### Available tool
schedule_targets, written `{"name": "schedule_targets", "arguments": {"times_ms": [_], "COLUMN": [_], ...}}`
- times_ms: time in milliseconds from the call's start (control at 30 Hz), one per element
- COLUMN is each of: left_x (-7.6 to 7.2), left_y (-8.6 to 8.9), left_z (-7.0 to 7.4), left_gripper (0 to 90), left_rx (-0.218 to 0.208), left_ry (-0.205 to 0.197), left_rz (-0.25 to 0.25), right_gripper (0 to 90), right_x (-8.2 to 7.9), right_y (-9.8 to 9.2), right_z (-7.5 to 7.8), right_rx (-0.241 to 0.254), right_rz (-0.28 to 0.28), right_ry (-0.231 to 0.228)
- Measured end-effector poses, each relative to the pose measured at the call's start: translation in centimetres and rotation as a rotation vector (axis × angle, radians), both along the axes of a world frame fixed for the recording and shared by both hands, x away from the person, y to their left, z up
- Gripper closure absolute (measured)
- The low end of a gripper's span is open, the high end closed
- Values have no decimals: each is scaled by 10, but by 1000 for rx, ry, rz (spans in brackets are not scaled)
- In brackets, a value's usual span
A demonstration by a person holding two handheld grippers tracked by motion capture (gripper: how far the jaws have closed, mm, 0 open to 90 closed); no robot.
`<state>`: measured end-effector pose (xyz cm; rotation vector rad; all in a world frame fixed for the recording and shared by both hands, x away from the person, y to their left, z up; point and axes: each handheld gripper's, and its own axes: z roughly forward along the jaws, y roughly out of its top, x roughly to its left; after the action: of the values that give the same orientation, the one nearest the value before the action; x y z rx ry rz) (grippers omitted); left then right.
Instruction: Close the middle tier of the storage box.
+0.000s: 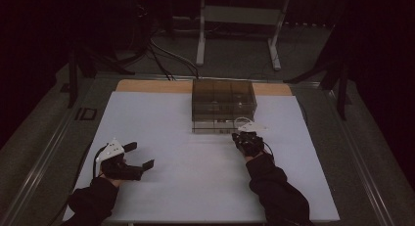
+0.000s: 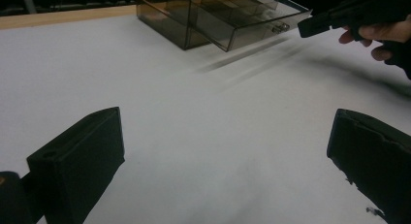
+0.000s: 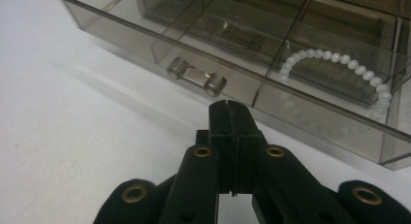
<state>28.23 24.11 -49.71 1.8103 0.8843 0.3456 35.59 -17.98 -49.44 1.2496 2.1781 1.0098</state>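
White-topped desk [image 1: 195, 187] with a wooden back edge. Smoky transparent plastic drawer box [image 1: 223, 100] near that edge, its bottom drawer [image 3: 203, 64] pulled out. Right hand-held gripper [image 3: 231, 110] just before the drawer's clear handle [image 3: 196, 76], jaws pressed together, gripping nothing. Left hand-held gripper [image 1: 138, 156] well apart, jaws wide, empty. White bead bracelet [image 3: 339, 69] lies in a drawer compartment.

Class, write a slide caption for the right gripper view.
Shut right gripper faces the open drawer's handle; a bead bracelet lies inside.
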Motion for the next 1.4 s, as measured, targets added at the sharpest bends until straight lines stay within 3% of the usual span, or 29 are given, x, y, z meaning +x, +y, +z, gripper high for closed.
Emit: {"name": "schedule_targets", "arguments": {"times_ms": [500, 1400], "left_x": [0, 0], "left_y": [0, 0], "left_z": [-1, -1], "left_gripper": [14, 14], "left_rx": [5, 4], "left_ry": [1, 2], "left_rz": [-4, -3], "right_gripper": [900, 900], "right_x": [11, 17], "right_y": [2, 1], "right_z": [-6, -8], "right_rx": [-6, -8], "right_rz": [-11, -23], "right_ry": [6, 7]}}
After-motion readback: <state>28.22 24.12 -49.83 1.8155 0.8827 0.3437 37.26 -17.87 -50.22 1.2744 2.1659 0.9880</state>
